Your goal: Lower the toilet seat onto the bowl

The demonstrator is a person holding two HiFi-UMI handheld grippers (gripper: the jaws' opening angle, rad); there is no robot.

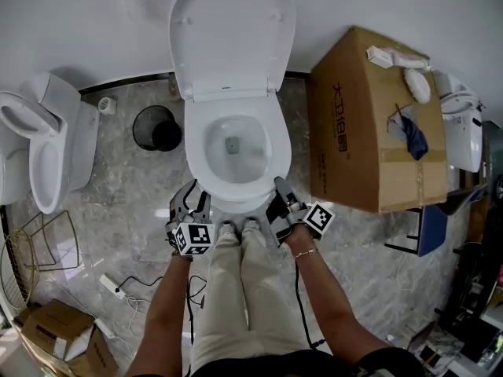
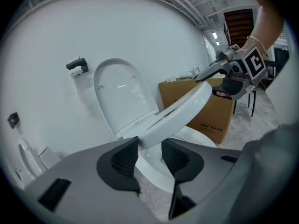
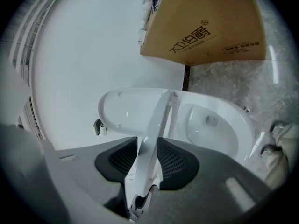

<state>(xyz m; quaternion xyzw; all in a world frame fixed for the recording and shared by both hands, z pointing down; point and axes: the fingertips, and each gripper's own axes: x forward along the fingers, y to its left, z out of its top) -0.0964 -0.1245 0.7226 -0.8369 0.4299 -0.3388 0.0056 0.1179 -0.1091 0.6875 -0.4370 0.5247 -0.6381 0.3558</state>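
Observation:
The white toilet's lid (image 1: 232, 34) stands upright against the wall. The seat (image 1: 273, 155) hangs partway down over the bowl (image 1: 236, 167). In the left gripper view the seat (image 2: 182, 106) slants up to the right, clear of the bowl. My left gripper (image 1: 192, 192) is at the seat's front left; the rim sits between its pad tips (image 2: 149, 147). My right gripper (image 1: 280, 187), also seen as (image 2: 211, 78), is at the front right. Its pads are shut on the seat's edge (image 3: 149, 158), which runs edge-on up to the hinge (image 3: 169, 97).
A large cardboard box (image 1: 369, 124) stands close to the toilet's right. A black bin (image 1: 155, 128) and a second toilet (image 1: 47, 148) are at the left. A wire rack (image 1: 39, 242) and a power strip (image 1: 114, 287) lie on the floor. The person's legs (image 1: 244, 289) stand before the bowl.

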